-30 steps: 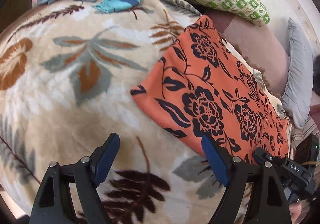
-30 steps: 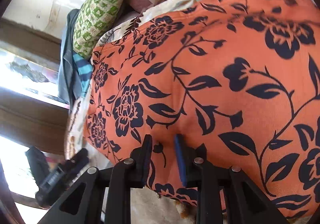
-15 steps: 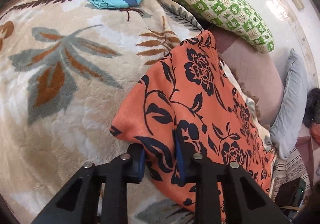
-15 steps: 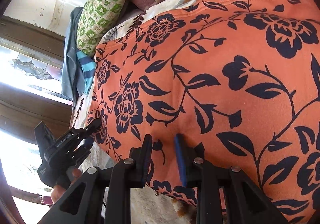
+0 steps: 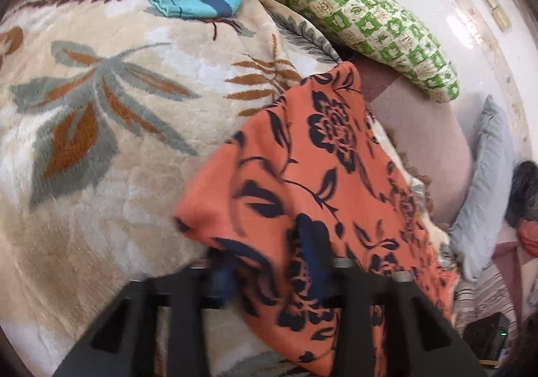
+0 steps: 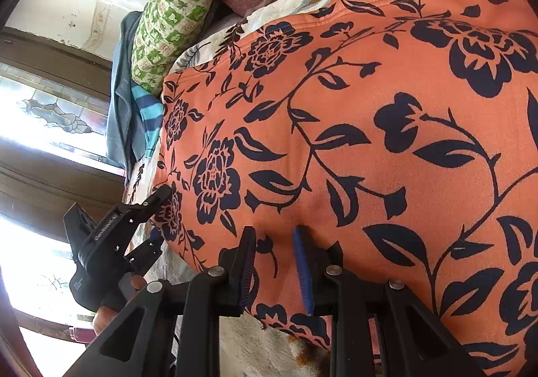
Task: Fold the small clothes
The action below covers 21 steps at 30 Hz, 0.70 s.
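Fingers of your left gripper [image 5: 269,262] and right gripper [image 6: 274,271] are both clamped on the near edge of the orange floral garment [image 5: 322,175], which stretches away from them across the leaf-patterned blanket [image 5: 101,108]; fold it forward.

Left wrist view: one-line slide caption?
Left gripper pinching an orange black-floral cloth on a leaf-patterned fleece blanket.
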Each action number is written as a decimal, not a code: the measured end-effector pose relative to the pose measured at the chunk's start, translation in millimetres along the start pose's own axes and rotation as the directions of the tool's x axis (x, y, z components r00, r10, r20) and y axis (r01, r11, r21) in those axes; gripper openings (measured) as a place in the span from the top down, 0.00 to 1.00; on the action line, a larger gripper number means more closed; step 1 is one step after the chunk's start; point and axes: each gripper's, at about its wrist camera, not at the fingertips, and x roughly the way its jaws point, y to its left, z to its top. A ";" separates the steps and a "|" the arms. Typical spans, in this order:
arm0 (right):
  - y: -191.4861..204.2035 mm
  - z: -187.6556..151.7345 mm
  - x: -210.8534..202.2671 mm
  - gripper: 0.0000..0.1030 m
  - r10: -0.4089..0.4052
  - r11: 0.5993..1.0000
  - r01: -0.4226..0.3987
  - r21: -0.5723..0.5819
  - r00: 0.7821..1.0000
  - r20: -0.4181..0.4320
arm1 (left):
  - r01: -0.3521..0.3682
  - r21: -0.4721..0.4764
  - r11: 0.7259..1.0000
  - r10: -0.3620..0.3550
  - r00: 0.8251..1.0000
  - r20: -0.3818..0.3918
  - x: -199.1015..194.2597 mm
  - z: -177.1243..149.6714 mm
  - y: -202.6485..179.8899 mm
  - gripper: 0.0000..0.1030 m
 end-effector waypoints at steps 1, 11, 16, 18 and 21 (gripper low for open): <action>-0.3 -0.1 -0.1 0.74 0.001 1.000 -0.001 0.000 1.000 0.000 | 0.012 0.001 1.000 -0.012 1.000 -0.003 1.0 1.0 0.3 0.80; -24.9 11.6 -20.1 0.74 0.067 0.991 -0.071 0.114 0.997 0.036 | 0.025 0.267 0.963 -0.061 0.990 0.130 -55.1 -8.0 -60.8 0.86; -50.8 20.6 -60.3 0.74 -0.024 0.985 -0.006 0.172 0.985 0.169 | 0.044 0.432 0.901 -0.132 0.975 0.176 -88.4 -25.8 -129.8 0.86; -65.3 22.5 -77.5 0.74 -0.014 0.976 -0.033 0.215 0.977 0.211 | 0.057 0.508 0.859 -0.168 0.970 0.177 -98.0 -44.4 -163.5 0.86; -89.2 24.4 -108.4 0.74 -0.025 0.961 -0.056 0.271 0.959 0.284 | 0.097 0.617 0.781 -0.238 0.960 0.150 -106.3 -84.0 -213.6 0.87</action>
